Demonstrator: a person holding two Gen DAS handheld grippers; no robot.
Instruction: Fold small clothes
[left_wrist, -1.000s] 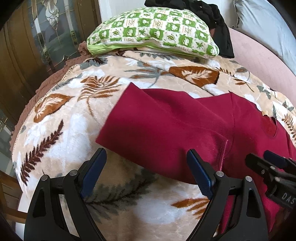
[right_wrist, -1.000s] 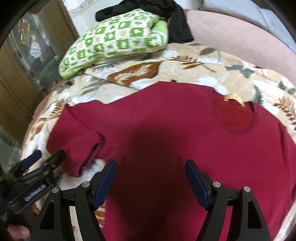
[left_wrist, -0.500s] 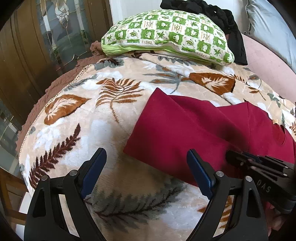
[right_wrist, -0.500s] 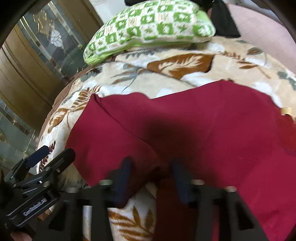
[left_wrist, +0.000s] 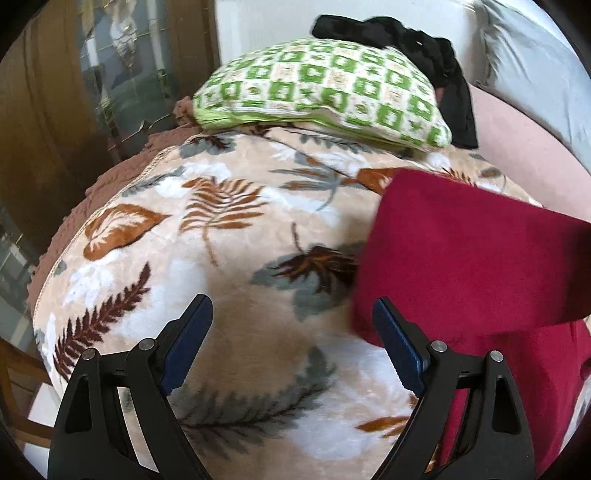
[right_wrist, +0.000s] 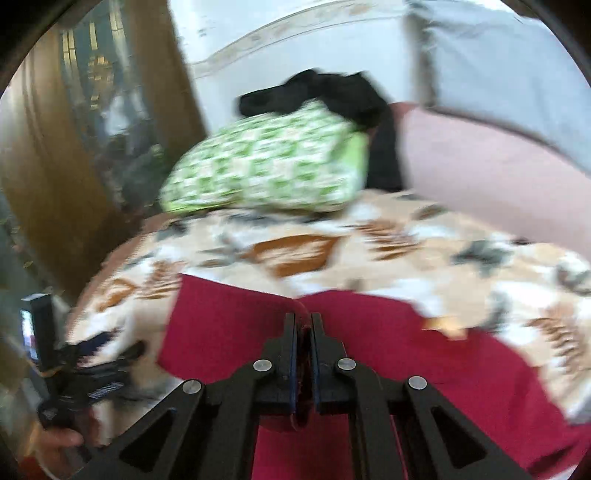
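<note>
Right gripper clamped on red garment fold, left gripper spread over bare blanket

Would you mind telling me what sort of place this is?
Most likely a bedroom: a leaf-print blanket spread over a bed, a green checked pillow at its head, and a red top being folded there.

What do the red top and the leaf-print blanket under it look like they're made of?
The red top looks like a soft matte knit, maybe fleece or cotton: no sheen, limp folds. The leaf-print blanket looks like plush synthetic fleece: a fuzzy, slightly shiny pile.
</note>
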